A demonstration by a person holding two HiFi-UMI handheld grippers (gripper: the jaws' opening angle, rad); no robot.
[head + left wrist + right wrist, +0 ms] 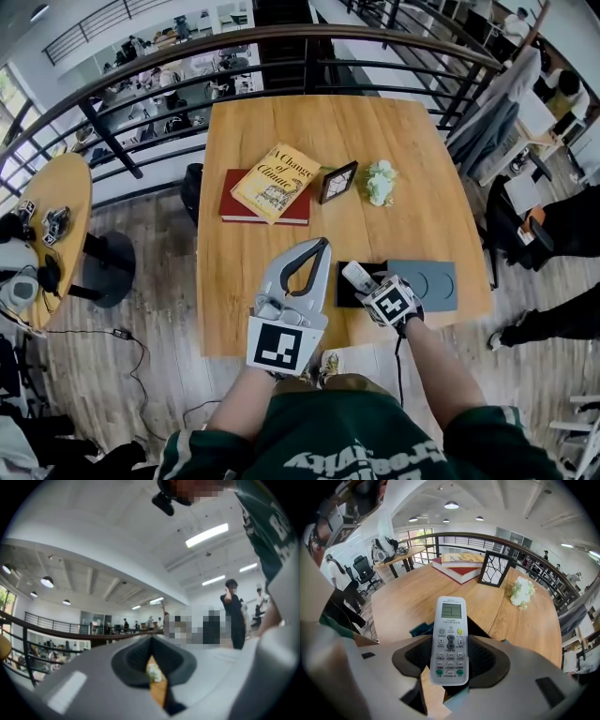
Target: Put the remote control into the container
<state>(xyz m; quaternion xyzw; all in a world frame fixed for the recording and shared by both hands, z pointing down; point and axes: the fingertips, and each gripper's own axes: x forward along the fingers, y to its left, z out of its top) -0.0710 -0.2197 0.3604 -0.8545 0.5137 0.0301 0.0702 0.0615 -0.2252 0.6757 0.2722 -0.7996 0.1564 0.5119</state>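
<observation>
At the table's [234, 300] 5 o'clock edge, the right gripper [370, 281] is clamped on the remote [450, 639], which hangs just over the black container [345, 296]. It seems best to line the remote's length up with the box, lower it until it rests inside, then release. The left gripper [323, 246], jaws together and empty, waits at the container's 9 o'clock. Flowers [380, 181] lie beyond at 12.

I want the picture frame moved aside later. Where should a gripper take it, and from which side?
Probably the top edge of the picture frame, from above, jaws across its thin depth: it stands upright, with books and flowers close on either side.
</observation>
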